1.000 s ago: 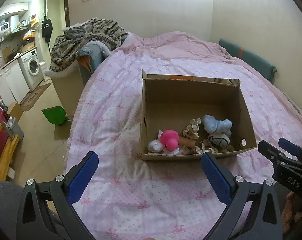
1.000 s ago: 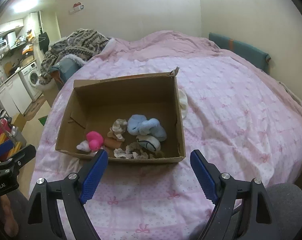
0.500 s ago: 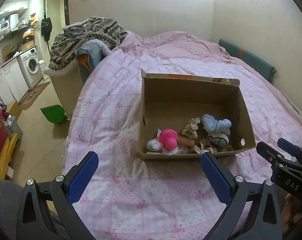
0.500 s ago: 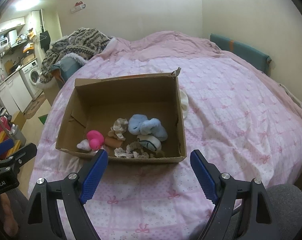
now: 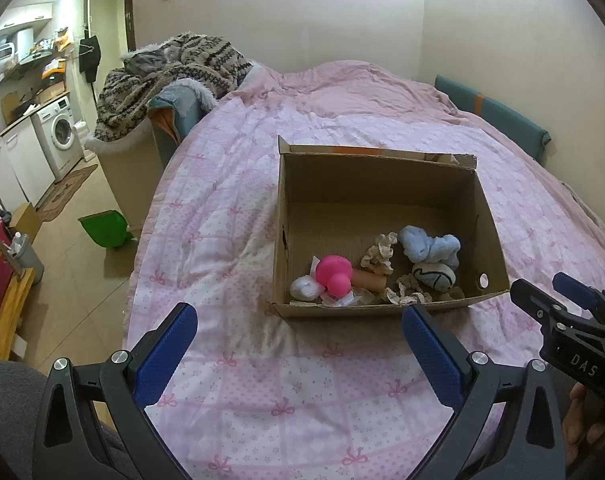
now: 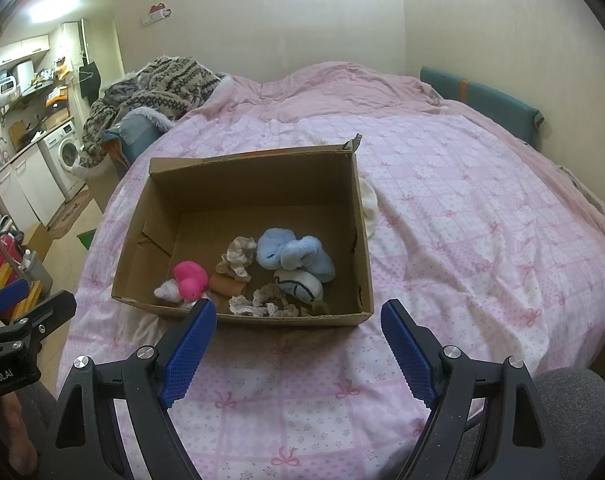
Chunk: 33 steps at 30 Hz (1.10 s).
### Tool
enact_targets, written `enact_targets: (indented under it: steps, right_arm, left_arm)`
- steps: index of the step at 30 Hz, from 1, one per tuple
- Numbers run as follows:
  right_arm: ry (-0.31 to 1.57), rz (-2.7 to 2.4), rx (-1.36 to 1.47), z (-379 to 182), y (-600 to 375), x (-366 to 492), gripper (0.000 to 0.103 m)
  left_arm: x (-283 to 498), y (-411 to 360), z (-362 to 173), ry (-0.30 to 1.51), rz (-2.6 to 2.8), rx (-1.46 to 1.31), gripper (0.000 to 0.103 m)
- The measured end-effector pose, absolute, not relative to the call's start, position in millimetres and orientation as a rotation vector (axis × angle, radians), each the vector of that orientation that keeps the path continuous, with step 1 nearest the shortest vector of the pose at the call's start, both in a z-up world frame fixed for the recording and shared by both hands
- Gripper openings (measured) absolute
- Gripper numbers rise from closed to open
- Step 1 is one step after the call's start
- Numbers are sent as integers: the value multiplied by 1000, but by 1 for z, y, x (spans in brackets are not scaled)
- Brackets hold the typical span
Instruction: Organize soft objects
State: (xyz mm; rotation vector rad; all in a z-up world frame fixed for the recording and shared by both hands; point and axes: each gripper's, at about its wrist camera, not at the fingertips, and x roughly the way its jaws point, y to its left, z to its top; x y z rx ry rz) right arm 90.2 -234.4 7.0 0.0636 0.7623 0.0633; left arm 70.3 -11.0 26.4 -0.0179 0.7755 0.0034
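Item 1. Left tool (image 5: pixel 298 336): held low over the near edge of the bed, blue pads spread wide with nothing between them. Its tip also shows at the left margin of the right wrist view (image 6: pixel 26 312).

Item 2. Right tool (image 6: pixel 298 332): level with the left one, fingers likewise parted wide and empty, aimed at the near wall of the box.

Item 3. Bed (image 6: pixel 482 240): pink patchwork quilt with bow motifs, carrying everything below.

Item 4. Cardboard box (image 6: pixel 190 184): open-topped, just beyond both tools, its near wall lying between the pad tips in each wrist view. Neither tool touches it.

Item 5. Contents, gathered along the near wall of the box, left to right:
- white bundle (image 6: pixel 167 290), small, touching the pink toy;
- pink toy (image 6: pixel 188 278), rounded, rubbery-looking;
- tan tube (image 6: pixel 226 285), lying flat;
- beige lace scrunchie (image 6: pixel 238 258), set farther back;
- second lace scrunchie (image 6: pixel 262 304), against the near wall;
- white sock with dark lines (image 6: pixel 298 284), balled;
- light blue fluffy item (image 6: pixel 294 256), behind the sock.

Item 6. White cloth (image 6: pixel 369 208): on the quilt, tucked against the box's outer right wall.

Item 7. Far ground: patterned blanket heap (image 5: pixel 174 72) beside the bed's left side; green dustpan (image 5: pixel 102 228) on the floor; washing machine (image 5: pixel 60 134) against the left wall.
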Motion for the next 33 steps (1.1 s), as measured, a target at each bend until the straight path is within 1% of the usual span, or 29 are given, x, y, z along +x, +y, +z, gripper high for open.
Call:
enact_targets:
  steps: [33]
  right_arm:
    - [766, 66, 65, 8, -234, 90, 90]
  left_arm:
    - [69, -12, 24, 779, -3, -25, 102]
